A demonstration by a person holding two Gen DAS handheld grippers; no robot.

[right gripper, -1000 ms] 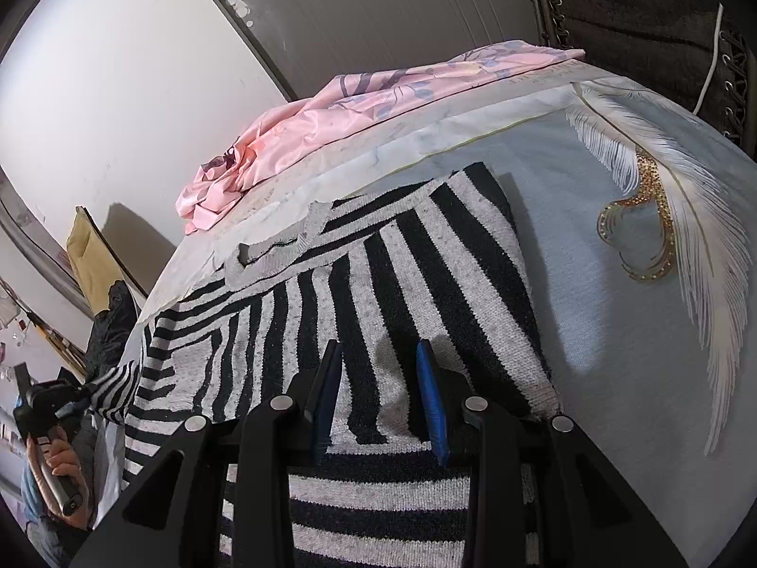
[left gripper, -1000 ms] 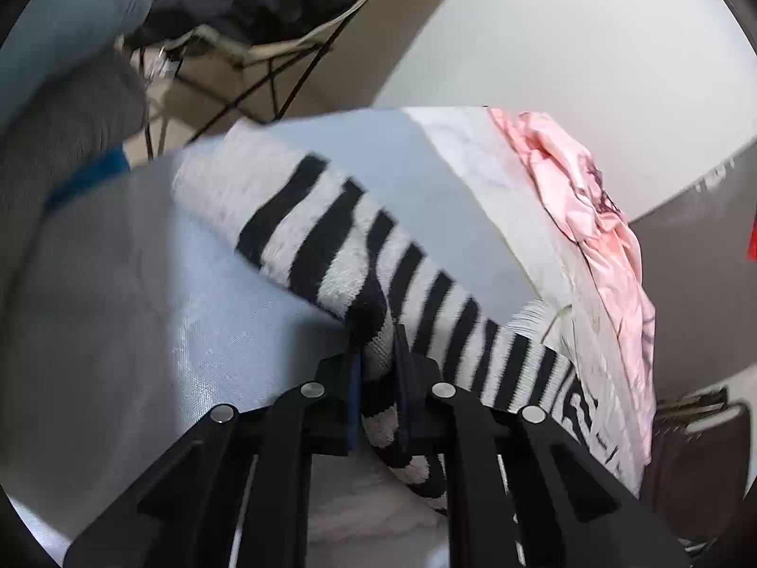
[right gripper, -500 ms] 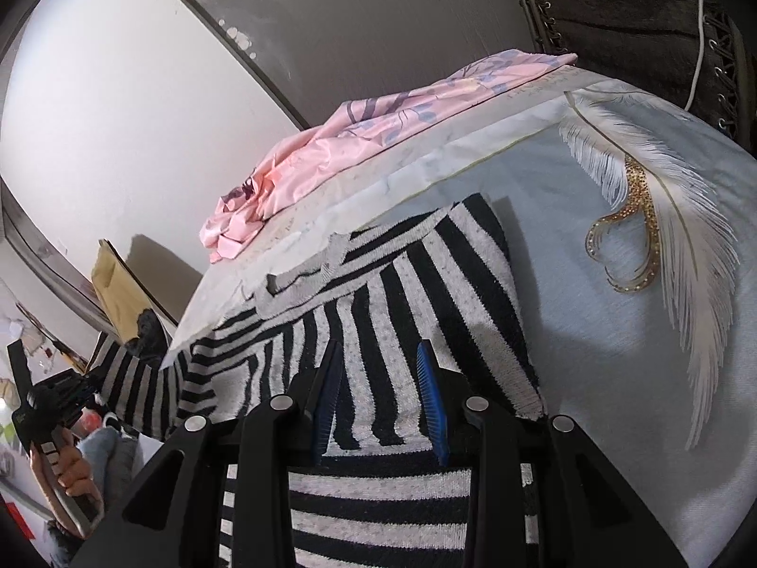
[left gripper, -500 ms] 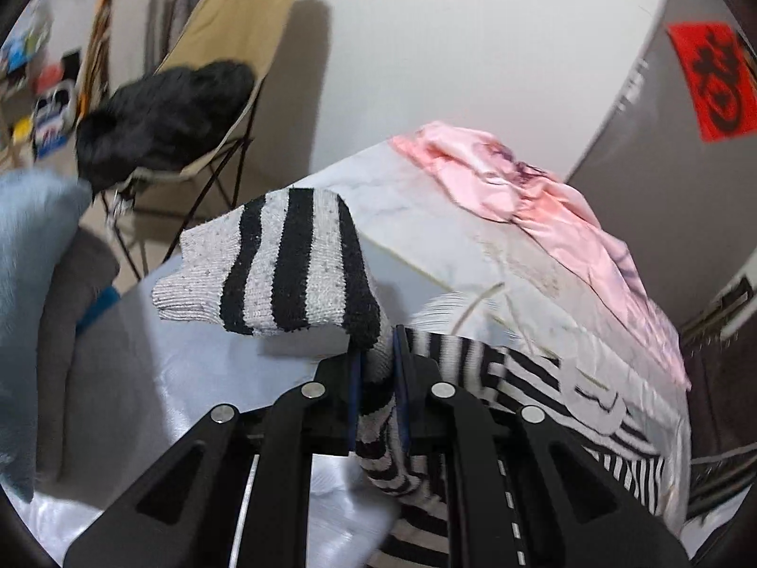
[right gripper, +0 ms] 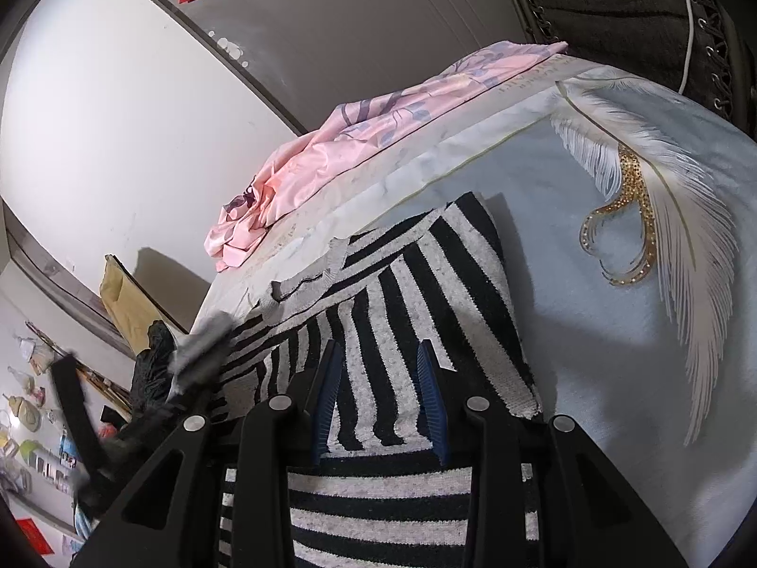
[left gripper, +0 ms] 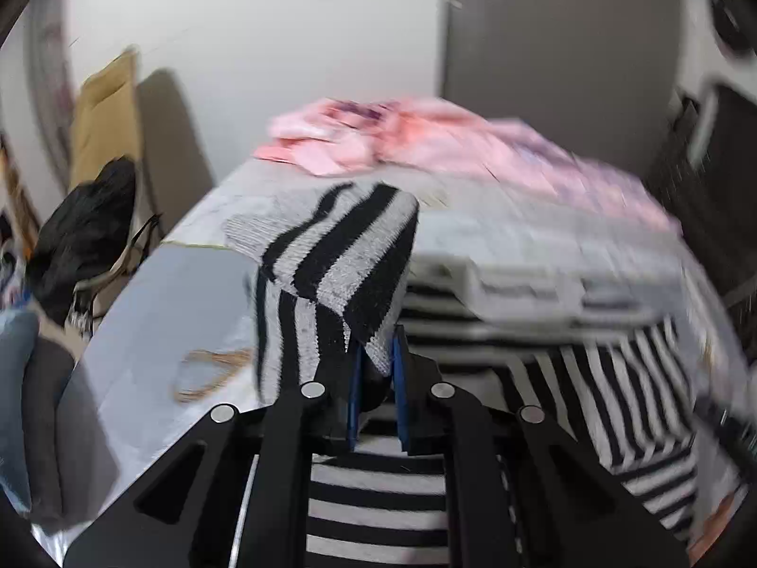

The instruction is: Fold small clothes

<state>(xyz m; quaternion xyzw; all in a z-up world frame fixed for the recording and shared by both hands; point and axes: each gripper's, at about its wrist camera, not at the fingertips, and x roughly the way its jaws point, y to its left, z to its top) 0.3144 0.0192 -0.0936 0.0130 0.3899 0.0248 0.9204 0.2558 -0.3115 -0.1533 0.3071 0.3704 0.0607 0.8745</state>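
Observation:
A black and white striped knit sweater (right gripper: 407, 284) lies flat on a pale blue bed cover. My left gripper (left gripper: 376, 355) is shut on the sweater's sleeve (left gripper: 350, 255) and holds it lifted over the sweater's body (left gripper: 615, 378). My right gripper (right gripper: 378, 369) is open and hovers just above the sweater's right part, where the other sleeve lies folded in. The left gripper shows blurred at the left of the right wrist view (right gripper: 189, 378).
A pink floral cloth (right gripper: 359, 142) lies bunched at the far side of the bed; it also shows in the left wrist view (left gripper: 426, 142). A white feather print with a gold ornament (right gripper: 629, 217) marks the cover to the right. A chair with dark clothing (left gripper: 85, 232) stands left of the bed.
My left gripper has carried the sleeve up and rightward, over the sweater's body. The right gripper has stayed open and tilted slightly above the sweater.

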